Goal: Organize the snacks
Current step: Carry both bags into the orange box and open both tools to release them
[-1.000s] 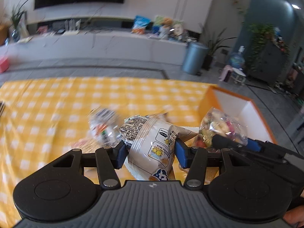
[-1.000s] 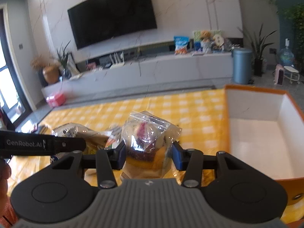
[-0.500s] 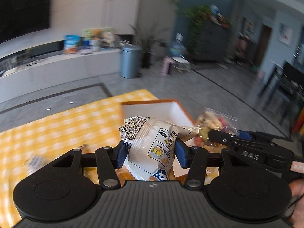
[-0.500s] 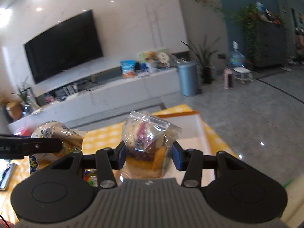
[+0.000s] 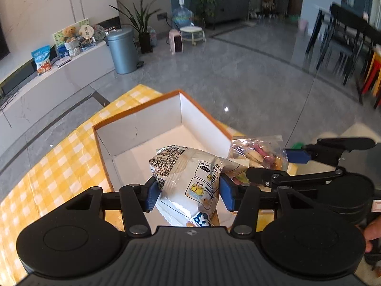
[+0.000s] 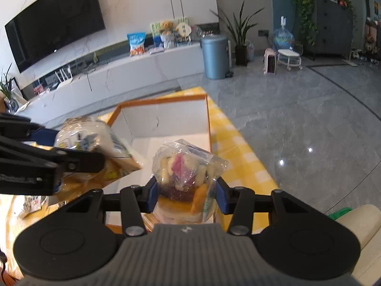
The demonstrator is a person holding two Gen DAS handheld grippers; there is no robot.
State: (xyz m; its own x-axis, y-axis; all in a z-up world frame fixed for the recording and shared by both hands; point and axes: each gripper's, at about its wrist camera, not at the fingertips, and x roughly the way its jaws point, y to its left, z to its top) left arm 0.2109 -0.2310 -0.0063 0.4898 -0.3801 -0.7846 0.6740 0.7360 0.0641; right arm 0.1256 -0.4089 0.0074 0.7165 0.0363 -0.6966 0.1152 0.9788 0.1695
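Left wrist view: the left gripper (image 5: pixel 188 191) has its blue pads clenched on a puffy white snack bag (image 5: pixel 188 176) of crinkled, glossy film with black print and small yellow drawings, held above the near end of the box (image 5: pixel 142 121). The box is open-topped cardboard, orange outside and along the rim, plain white inside, with straight walls and a bare floor. It sits at the corner of a table under a yellow-and-white checked cloth (image 5: pixel 54 169). Just to the right, the right gripper (image 5: pixel 269 164) grasps a clear plastic bag (image 5: pixel 259 152) of mixed pink, cream and orange pieces, close beside the white bag, above the box's right wall. In the right wrist view the right gripper (image 6: pixel 185 194) clamps that clear plastic bag (image 6: pixel 188 171) over the box (image 6: pixel 162 116), with the left gripper (image 6: pixel 59 143) and its snack bag (image 6: pixel 88 138) crowding the box's left side. Past the table edge lies open grey polished floor, a blue-grey bin (image 6: pixel 215 57) and a low white cabinet (image 6: pixel 114 76).
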